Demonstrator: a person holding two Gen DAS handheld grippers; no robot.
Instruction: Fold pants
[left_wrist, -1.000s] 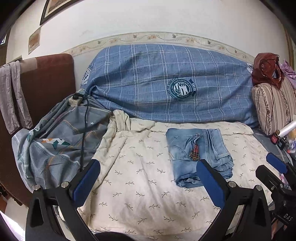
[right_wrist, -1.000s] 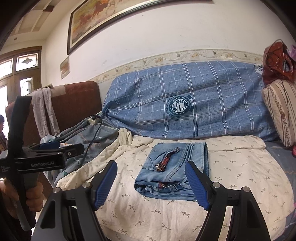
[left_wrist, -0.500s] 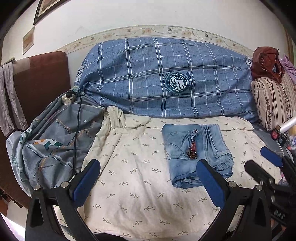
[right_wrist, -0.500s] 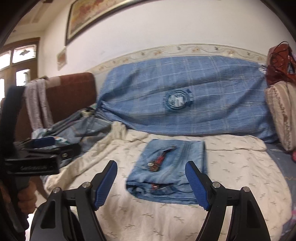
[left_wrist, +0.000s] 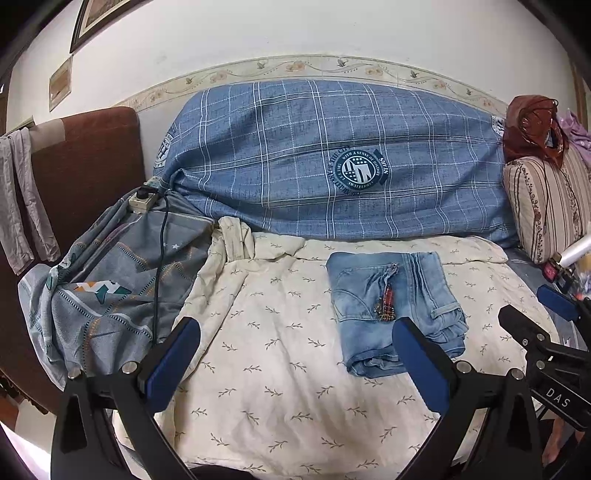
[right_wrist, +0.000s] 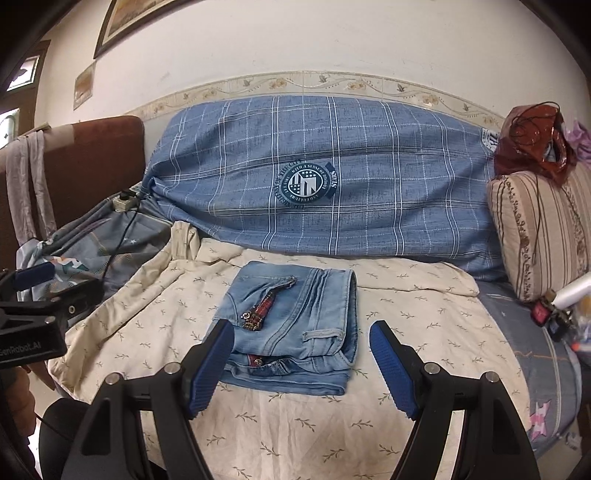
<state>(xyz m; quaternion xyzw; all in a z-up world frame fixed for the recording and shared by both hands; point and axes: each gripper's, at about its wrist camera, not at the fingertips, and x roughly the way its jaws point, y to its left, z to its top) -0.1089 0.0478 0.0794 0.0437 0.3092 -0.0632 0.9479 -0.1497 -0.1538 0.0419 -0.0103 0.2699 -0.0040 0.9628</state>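
Light blue jeans (left_wrist: 391, 306) lie folded into a compact rectangle on a cream leaf-print sheet (left_wrist: 277, 354), with a red trinket on top. They also show in the right wrist view (right_wrist: 295, 325). My left gripper (left_wrist: 295, 354) is open and empty, held above the sheet to the left of the jeans. My right gripper (right_wrist: 303, 365) is open and empty, just in front of the jeans' near edge; it also shows at the right edge of the left wrist view (left_wrist: 546, 321).
A big blue checked cushion (left_wrist: 332, 166) leans on the wall behind. A grey quilt (left_wrist: 110, 288) with a power strip and cable lies at the left by a brown armrest (left_wrist: 85, 177). A striped pillow (right_wrist: 539, 229) and small items sit at the right.
Both grippers have shifted slightly; the right one has swung left so the jeans sit centred between its fingers. The jeans have not moved.
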